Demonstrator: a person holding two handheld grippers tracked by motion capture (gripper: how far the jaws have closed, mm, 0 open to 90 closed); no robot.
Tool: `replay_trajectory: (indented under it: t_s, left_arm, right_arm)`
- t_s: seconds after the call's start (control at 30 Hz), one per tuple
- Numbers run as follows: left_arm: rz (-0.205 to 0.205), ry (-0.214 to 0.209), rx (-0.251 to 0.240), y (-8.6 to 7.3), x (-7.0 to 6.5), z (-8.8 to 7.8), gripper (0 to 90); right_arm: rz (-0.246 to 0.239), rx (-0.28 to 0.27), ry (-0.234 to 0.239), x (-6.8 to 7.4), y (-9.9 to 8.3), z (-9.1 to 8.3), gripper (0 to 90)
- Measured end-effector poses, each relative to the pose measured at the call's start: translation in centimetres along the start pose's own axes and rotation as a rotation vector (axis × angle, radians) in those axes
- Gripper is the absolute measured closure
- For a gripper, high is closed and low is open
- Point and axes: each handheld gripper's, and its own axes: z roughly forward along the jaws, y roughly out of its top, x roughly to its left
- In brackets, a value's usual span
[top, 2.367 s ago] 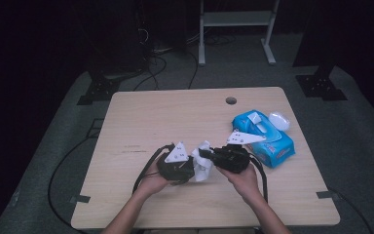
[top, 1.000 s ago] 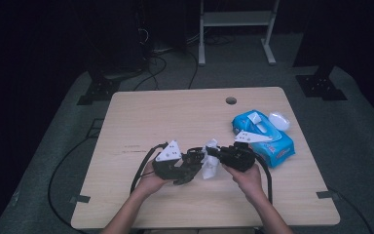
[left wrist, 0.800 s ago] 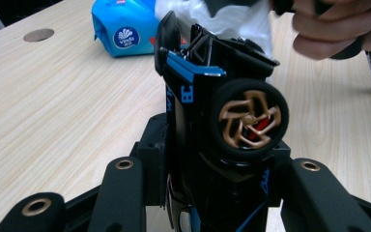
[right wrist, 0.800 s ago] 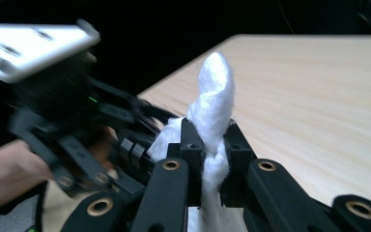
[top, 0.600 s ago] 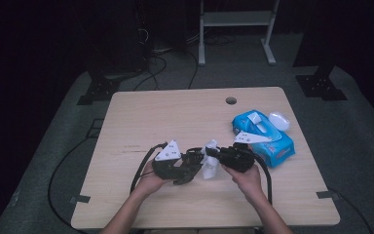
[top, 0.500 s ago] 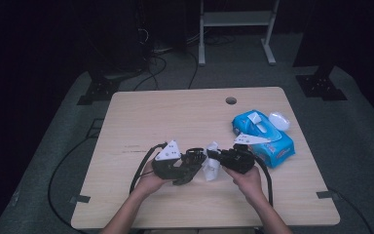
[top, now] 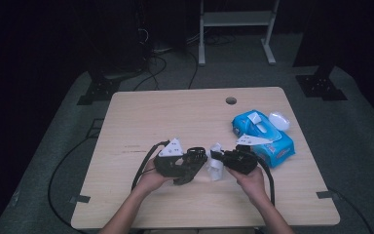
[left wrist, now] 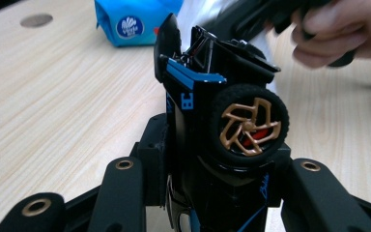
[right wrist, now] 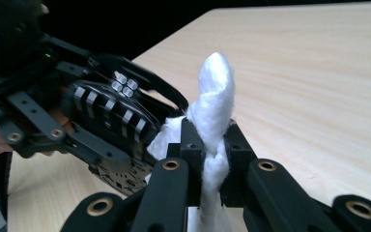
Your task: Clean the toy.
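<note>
The left gripper [top: 195, 158] was clamped on a black toy car [left wrist: 212, 121] with blue trim, which stood nose-up between its jaws with one gold-spoked wheel [left wrist: 248, 126] facing the camera. The right gripper [top: 219, 157], directly opposite and nearly touching it over the wooden table [top: 175, 117], had its jaws pinched shut on a twisted white wipe [right wrist: 211, 121], whose free end rose above the jaw tips and pressed against the car's underside. Behind the right gripper, just beyond the person's right hand [top: 248, 175], lay a blue wipes packet [top: 268, 139].
</note>
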Motion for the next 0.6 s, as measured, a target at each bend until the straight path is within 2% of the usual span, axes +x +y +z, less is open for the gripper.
replay_trajectory:
  t_s: [0.1, 0.2, 0.27, 0.3, 0.37, 0.6]
  left_arm:
    - [0.015, 0.021, 0.080, 1.2, 0.8, 0.8, 57.2]
    - [0.005, 0.021, 0.154, 2.2, 1.8, 1.7, 57.2]
    - [-0.019, 0.018, 0.202, 2.7, 2.5, 2.3, 57.2]
    - [-0.029, 0.023, 0.227, 3.0, 2.7, 2.7, 57.1]
    - [-0.021, 0.044, 0.281, 3.3, 2.9, 3.4, 57.1]
    - [-0.014, 0.045, 0.413, 2.8, 3.4, 4.9, 57.2]
  right_arm:
    - [0.000, -0.024, -0.020, -0.4, 0.4, -0.7, 82.1]
    - [0.007, -0.028, -0.032, -0.8, 0.4, -1.3, 82.1]
    - [0.009, -0.025, -0.038, -1.0, 0.3, -1.4, 82.1]
    - [0.009, -0.023, -0.041, -1.1, 0.3, -1.5, 82.1]
    - [0.014, -0.021, -0.047, -1.4, 0.2, -1.6, 82.1]
    - [0.026, -0.033, -0.054, -1.9, 0.2, -2.1, 82.1]
